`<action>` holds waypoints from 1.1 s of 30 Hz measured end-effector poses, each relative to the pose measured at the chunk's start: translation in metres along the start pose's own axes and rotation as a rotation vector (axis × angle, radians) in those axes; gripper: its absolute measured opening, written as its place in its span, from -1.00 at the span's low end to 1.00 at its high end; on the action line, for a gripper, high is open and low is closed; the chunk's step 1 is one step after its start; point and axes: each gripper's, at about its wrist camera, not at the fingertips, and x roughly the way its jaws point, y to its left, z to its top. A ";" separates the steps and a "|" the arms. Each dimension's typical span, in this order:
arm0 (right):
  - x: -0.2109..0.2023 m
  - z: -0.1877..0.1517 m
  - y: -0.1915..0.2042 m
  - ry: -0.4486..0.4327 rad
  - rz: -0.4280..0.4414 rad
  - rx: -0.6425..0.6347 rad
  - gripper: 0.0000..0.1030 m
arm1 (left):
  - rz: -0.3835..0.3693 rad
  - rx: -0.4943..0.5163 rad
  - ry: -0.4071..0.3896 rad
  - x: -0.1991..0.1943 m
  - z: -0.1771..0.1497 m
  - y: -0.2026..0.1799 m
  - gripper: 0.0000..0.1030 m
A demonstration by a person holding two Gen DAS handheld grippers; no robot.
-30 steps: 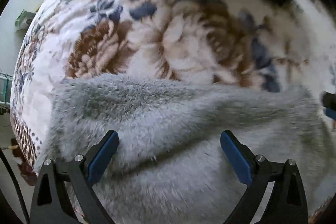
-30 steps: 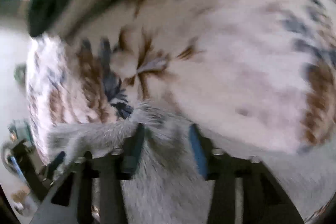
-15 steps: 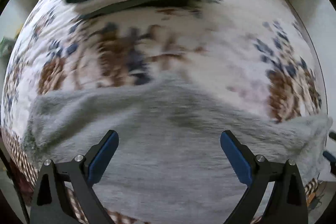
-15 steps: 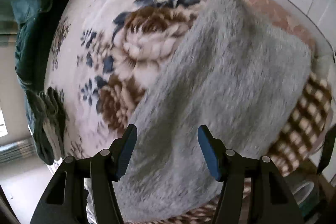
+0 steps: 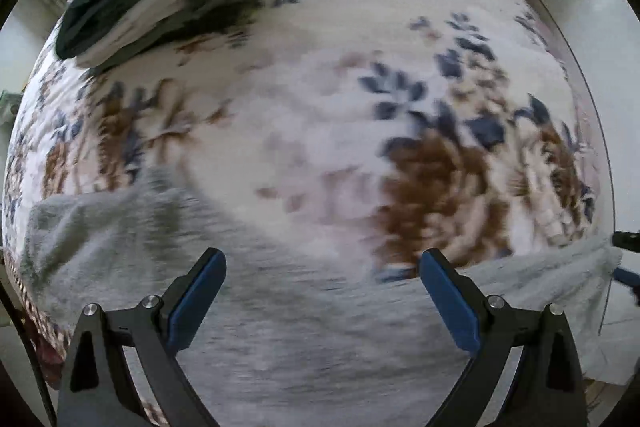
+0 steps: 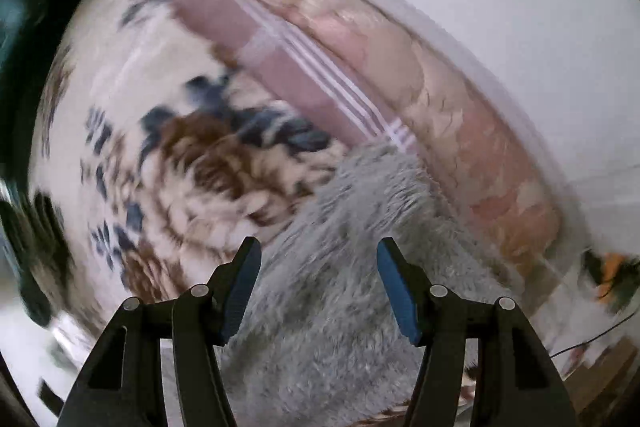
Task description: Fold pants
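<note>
Both open tongs (image 5: 322,287) (image 6: 318,279) hover over grey pants (image 5: 300,327).

Soft, even daylight in both views, no harsh shadows. Motion blur smears the floral blanket (image 5: 320,131) everywhere, worst toward the edges of the right wrist view. Fisheye bulges the bed into a dome, with dark corners. A small glare spot sits at the left view's upper right.
</note>
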 end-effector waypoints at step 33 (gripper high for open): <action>-0.030 0.005 -0.041 -0.157 0.163 -0.075 0.44 | 0.023 -0.063 0.035 0.008 -0.014 0.006 0.93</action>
